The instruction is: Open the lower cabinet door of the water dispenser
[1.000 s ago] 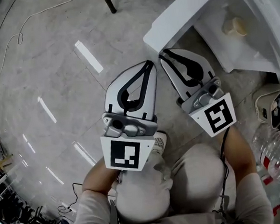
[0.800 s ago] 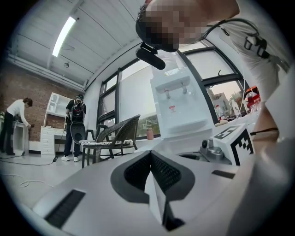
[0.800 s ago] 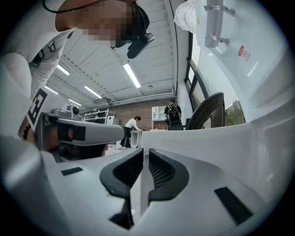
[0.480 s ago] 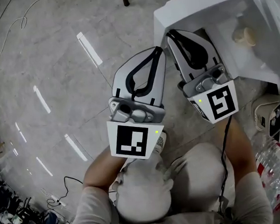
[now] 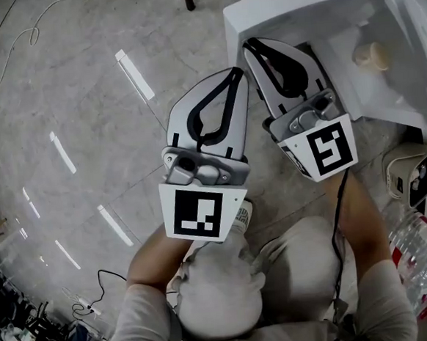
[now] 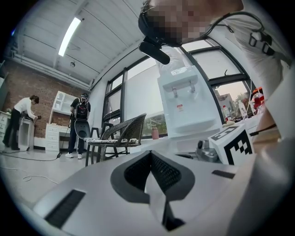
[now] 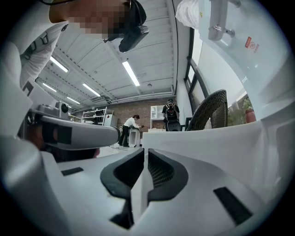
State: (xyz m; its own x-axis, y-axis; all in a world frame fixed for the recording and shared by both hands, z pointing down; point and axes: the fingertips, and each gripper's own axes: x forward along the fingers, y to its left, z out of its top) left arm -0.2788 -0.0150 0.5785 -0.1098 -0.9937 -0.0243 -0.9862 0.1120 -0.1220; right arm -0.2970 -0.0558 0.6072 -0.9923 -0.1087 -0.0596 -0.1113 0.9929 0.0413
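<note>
The lower cabinet door (image 5: 296,9) is standing open at the foot of the water dispenser (image 5: 415,18); the right tool (image 5: 251,47) is pinching the door's edge, its jaws having just been closing on it; the left tool (image 5: 236,73) is hanging just beside it over the floor (image 5: 82,88), jaws together and holding nothing.

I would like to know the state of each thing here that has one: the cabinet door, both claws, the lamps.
lower cabinet door: swung open, the inside shows.
right claw: jaws have just been closing, now shut, nothing between them; tip at the door.
left claw: shut, empty.
ceiling lamps: lit.
</note>
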